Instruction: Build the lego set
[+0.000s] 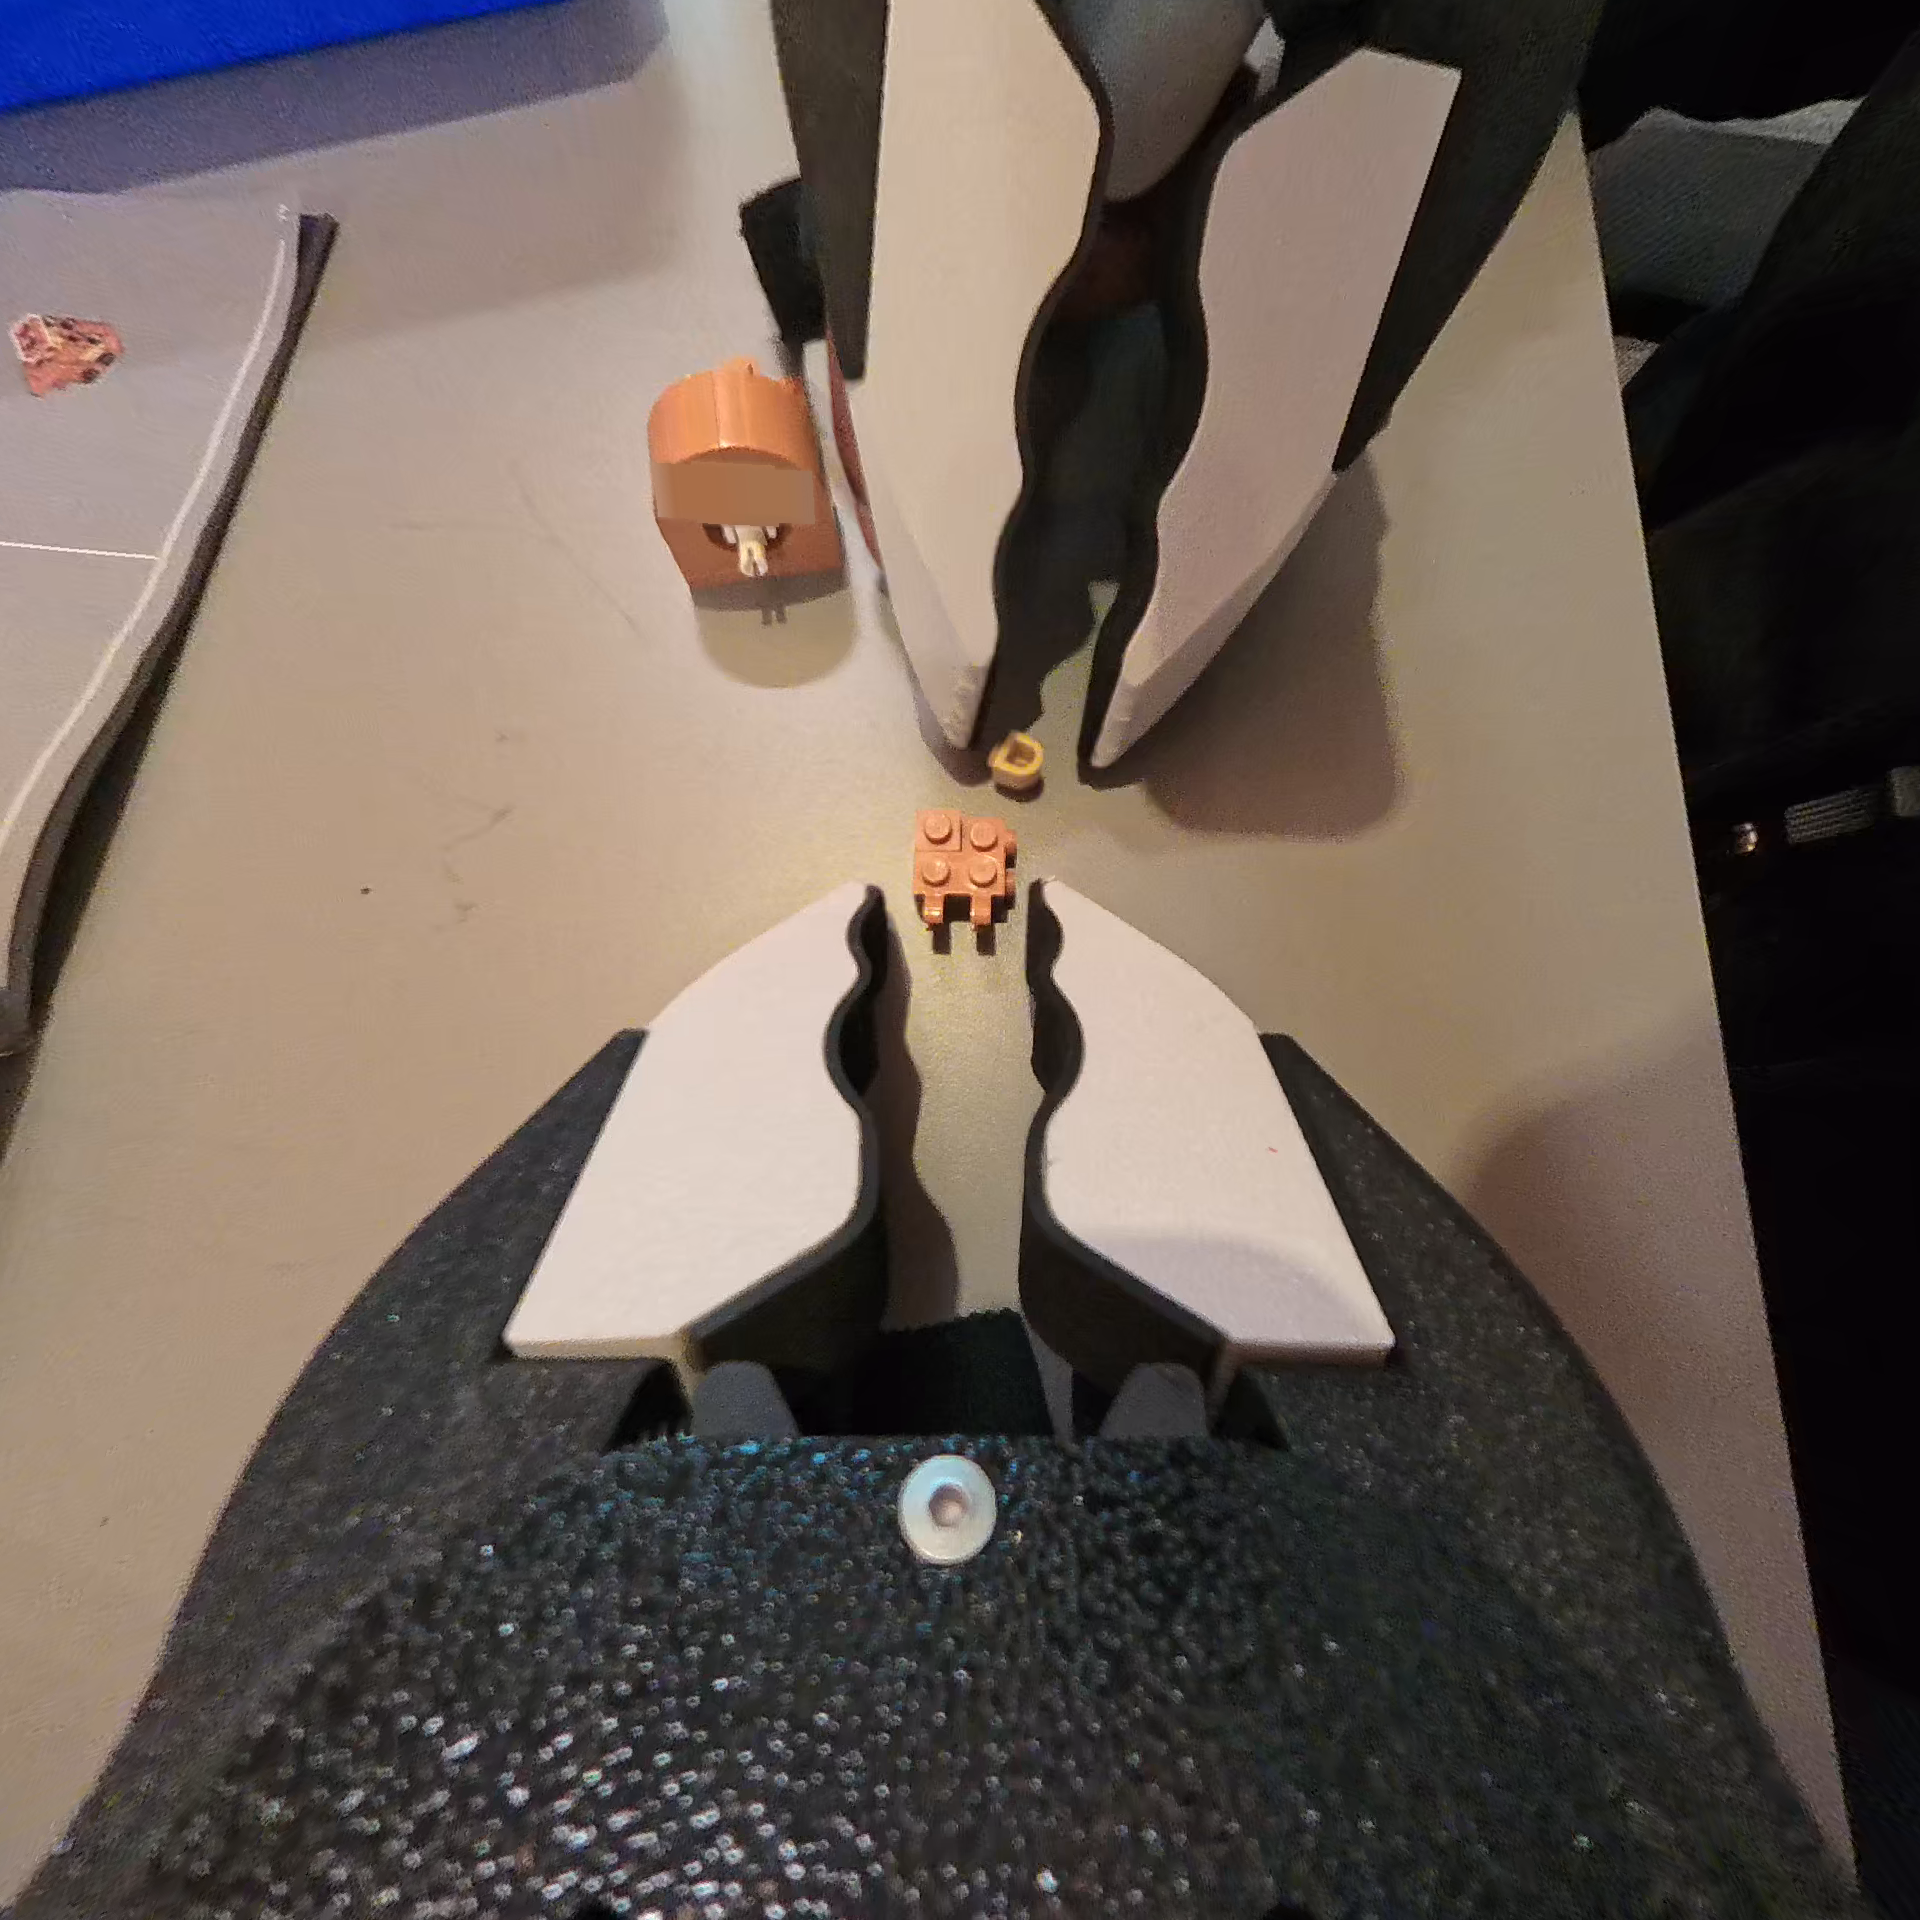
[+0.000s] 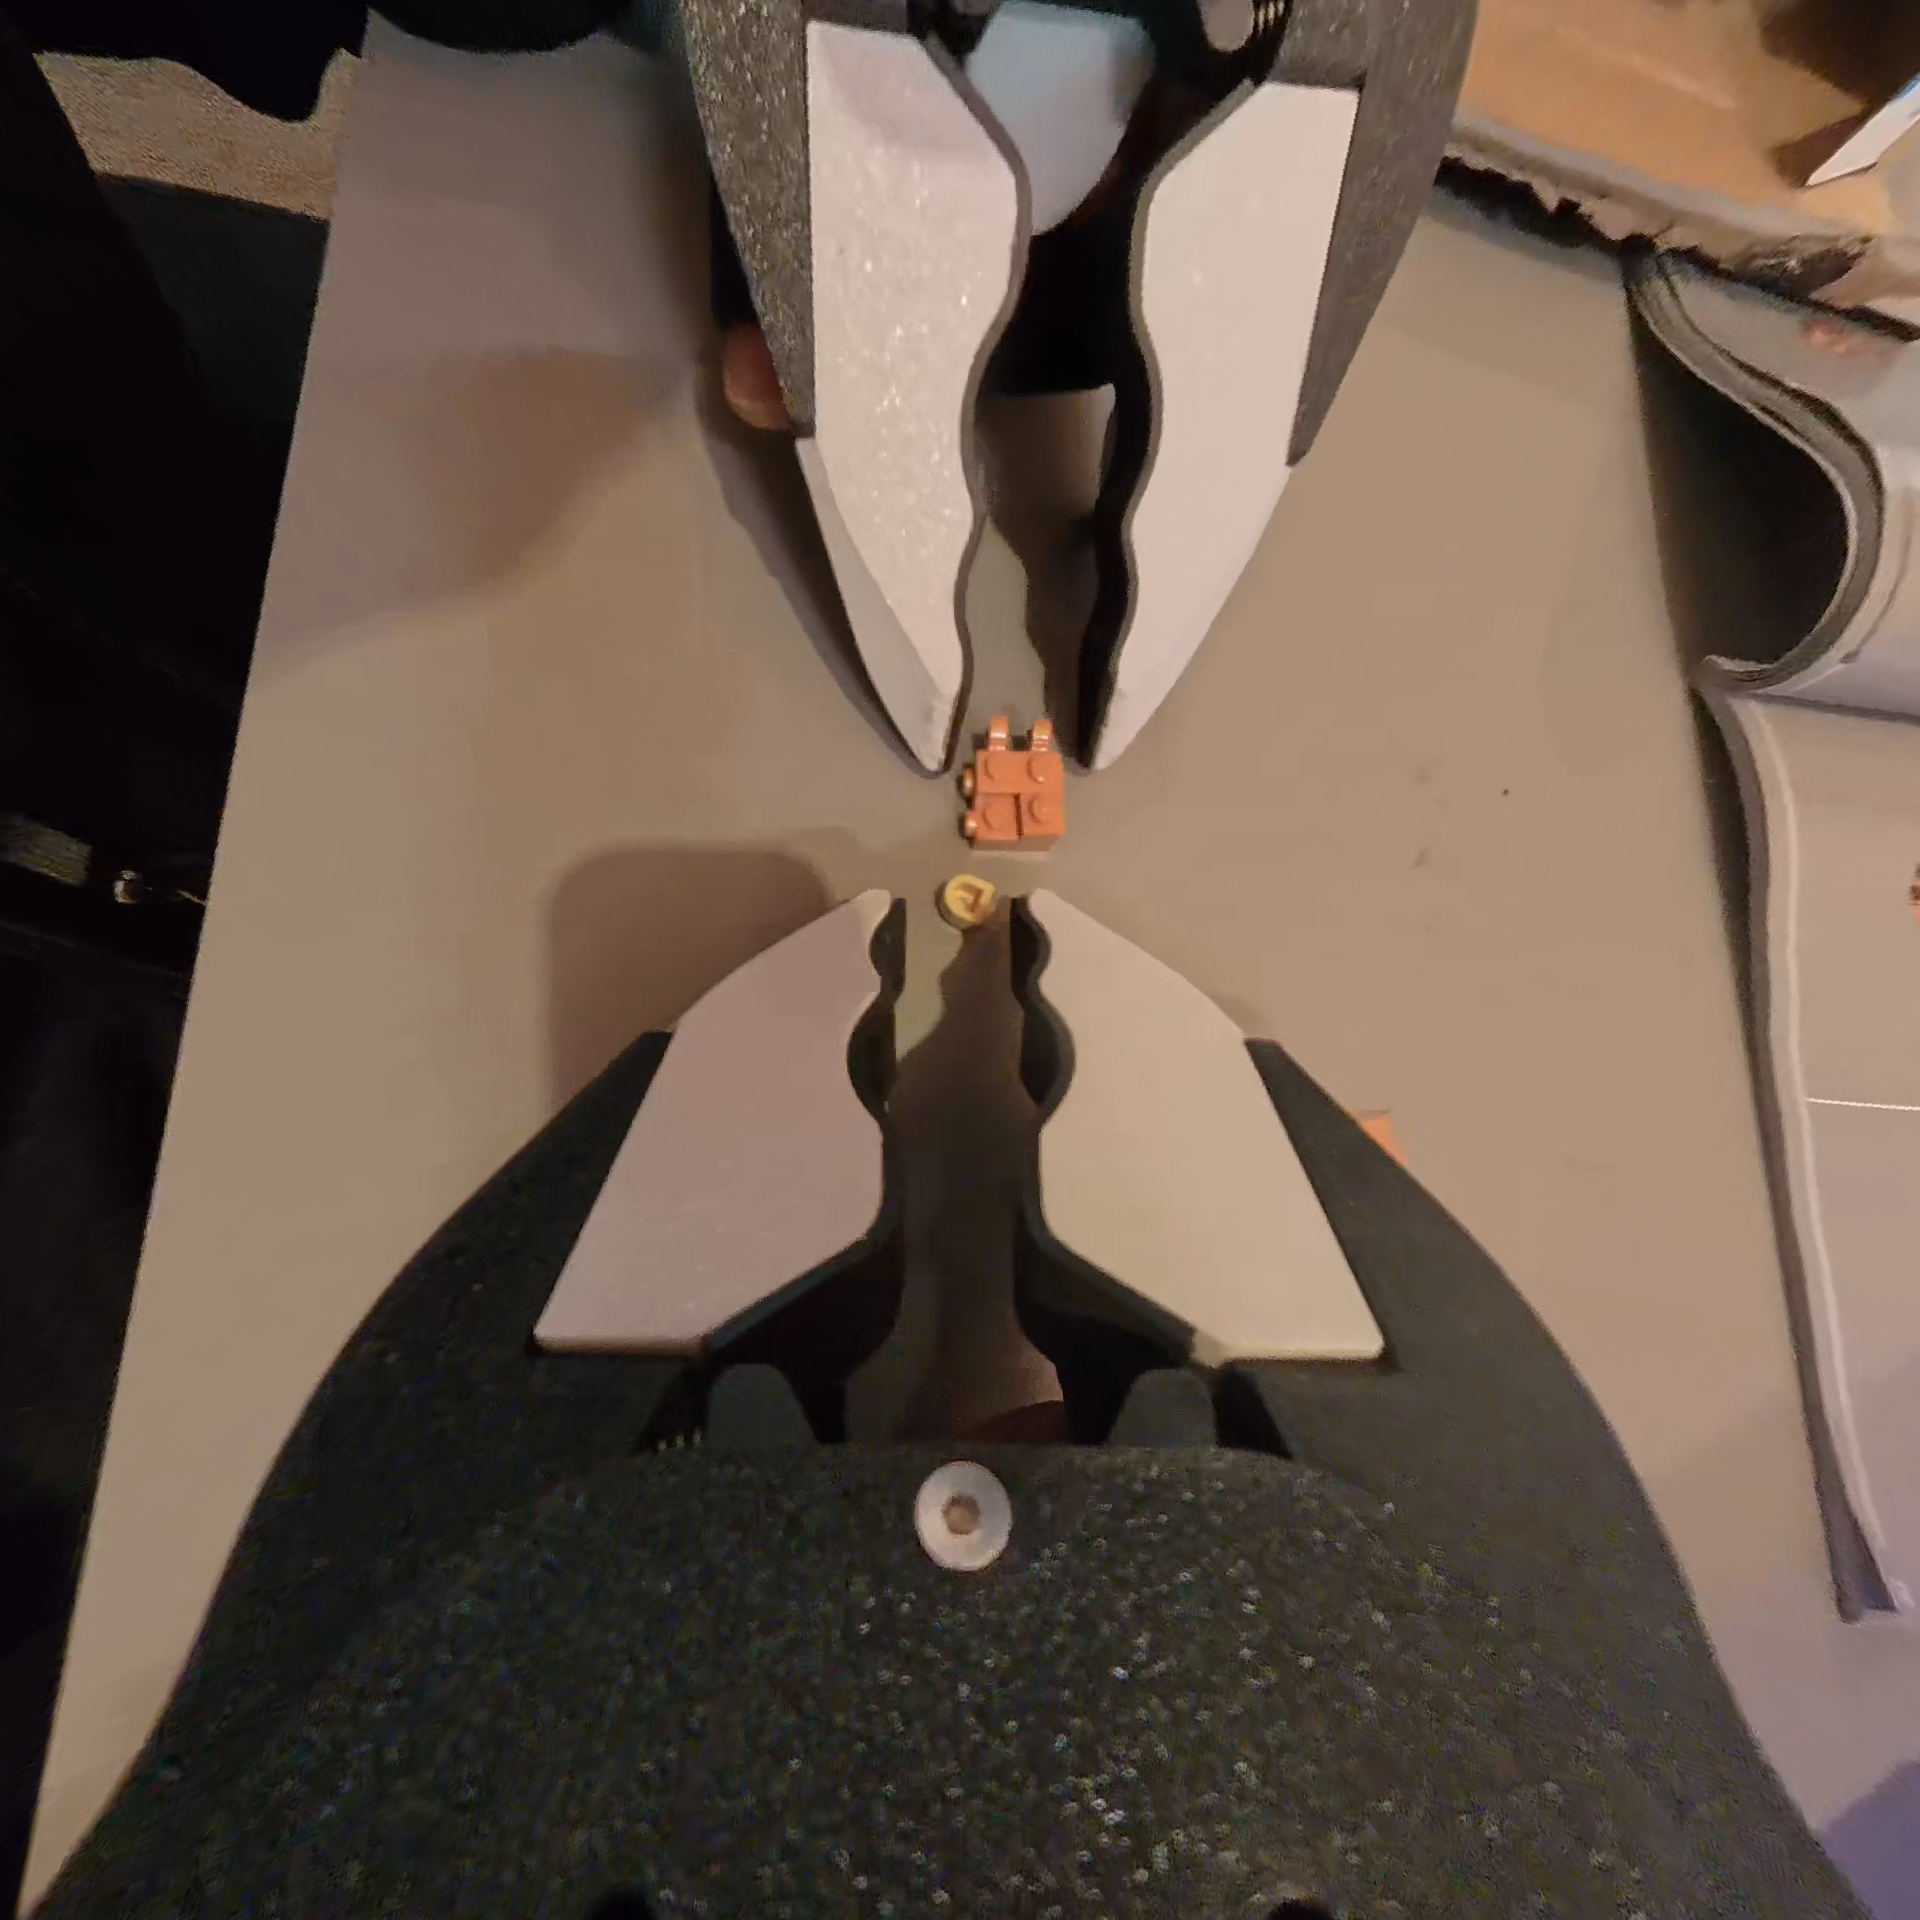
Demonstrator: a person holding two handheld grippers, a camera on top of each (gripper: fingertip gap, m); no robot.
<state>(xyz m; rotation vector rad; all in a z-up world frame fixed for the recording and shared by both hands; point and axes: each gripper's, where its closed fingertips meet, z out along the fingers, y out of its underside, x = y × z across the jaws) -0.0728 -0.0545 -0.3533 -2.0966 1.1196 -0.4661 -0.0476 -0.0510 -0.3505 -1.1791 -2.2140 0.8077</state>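
A small orange studded brick (image 1: 964, 868) with two clips on one end lies on the grey table (image 1: 416, 935), just ahead of my left gripper (image 1: 956, 891). The left jaws are open, with a gap on each side of the brick. The brick also shows in the right wrist view (image 2: 1018, 795), at the left gripper's tips (image 2: 1013, 756). A tiny yellow round piece (image 2: 966, 900) lies on the table between the tips of my right gripper (image 2: 956, 902). The right jaws are open and the pads do not press on it. In the left wrist view the yellow piece (image 1: 1016, 766) lies at the right gripper's tips (image 1: 1039, 743).
An orange-brown block (image 1: 743, 488) with a white pin stands on the table behind the right gripper. Grey foam mats (image 1: 156, 416) lie at the left, with a small patterned piece (image 1: 62, 353) on them. The table edge (image 1: 1662, 727) runs close on the right. Left and right tips are no more than a few centimetres apart.
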